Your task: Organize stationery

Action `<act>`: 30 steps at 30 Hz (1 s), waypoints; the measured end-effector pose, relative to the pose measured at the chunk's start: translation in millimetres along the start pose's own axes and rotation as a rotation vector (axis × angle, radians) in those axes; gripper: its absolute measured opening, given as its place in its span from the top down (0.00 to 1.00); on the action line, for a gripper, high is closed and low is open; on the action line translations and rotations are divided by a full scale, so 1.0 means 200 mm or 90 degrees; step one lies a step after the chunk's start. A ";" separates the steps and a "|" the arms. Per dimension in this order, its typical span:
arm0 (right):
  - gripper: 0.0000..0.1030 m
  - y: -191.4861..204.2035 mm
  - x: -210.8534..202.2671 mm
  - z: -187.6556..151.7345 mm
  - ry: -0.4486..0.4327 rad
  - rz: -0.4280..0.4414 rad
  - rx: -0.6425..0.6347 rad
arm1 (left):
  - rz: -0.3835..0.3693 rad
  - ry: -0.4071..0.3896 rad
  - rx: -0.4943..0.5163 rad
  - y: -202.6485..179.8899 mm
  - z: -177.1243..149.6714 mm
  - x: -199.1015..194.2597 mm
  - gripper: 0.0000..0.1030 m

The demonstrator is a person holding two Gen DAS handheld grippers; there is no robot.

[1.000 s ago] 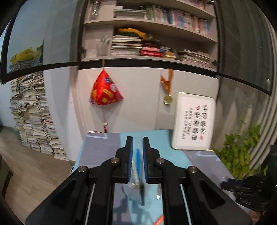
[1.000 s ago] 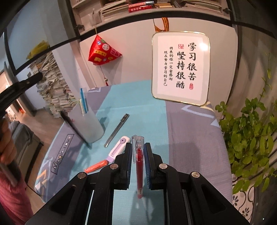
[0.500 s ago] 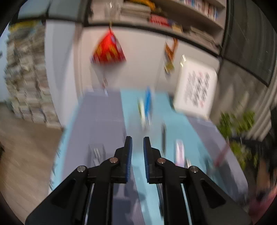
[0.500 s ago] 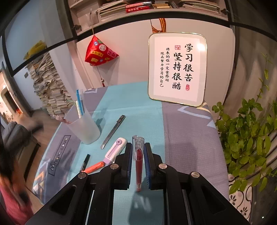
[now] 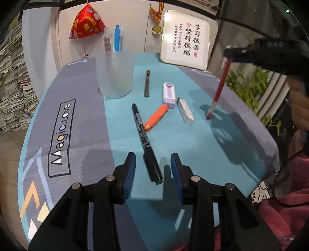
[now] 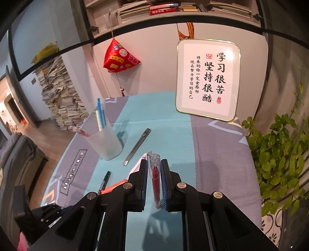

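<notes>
My left gripper [image 5: 153, 164] gapes wide around the black marker [image 5: 145, 142] (untouched); my right gripper [image 6: 154, 170] clamps the red pen [image 6: 155, 176].

Framed calligraphy plaque [image 6: 208, 81] upper right of the right wrist view, leaning against the white wall. Red pyramid ornament [image 6: 120, 58] hanging to its left. Stacked papers [image 6: 61, 100] at mid left, on the wood floor. Bookshelf [image 6: 173, 9] along the top. Leafy plant [image 6: 278, 154] at right edge. Gold medal [image 5: 156, 30] top centre of the left wrist view.
</notes>
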State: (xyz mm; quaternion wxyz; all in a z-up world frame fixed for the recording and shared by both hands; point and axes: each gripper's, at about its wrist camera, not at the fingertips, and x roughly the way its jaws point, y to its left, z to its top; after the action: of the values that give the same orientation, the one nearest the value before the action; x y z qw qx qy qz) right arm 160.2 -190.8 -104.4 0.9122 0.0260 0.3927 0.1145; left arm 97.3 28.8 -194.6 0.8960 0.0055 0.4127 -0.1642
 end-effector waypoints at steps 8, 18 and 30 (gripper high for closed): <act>0.86 0.01 -0.04 -0.01 -0.012 -0.001 0.001 | 0.009 0.017 -0.012 0.00 -0.05 0.04 0.76; 0.90 0.04 -0.08 -0.02 -0.020 -0.003 -0.012 | 0.028 -0.012 -0.006 0.00 -0.03 0.01 0.89; 0.89 -0.03 0.06 -0.24 0.101 0.017 -0.041 | 0.029 0.008 -0.011 0.01 -0.05 0.05 0.88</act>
State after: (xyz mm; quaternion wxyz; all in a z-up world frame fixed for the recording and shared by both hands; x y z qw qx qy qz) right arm 135.4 -196.1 -147.4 0.8768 -0.0071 0.4597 0.1406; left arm 95.4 28.8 -208.6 0.8967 0.0082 0.4198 -0.1403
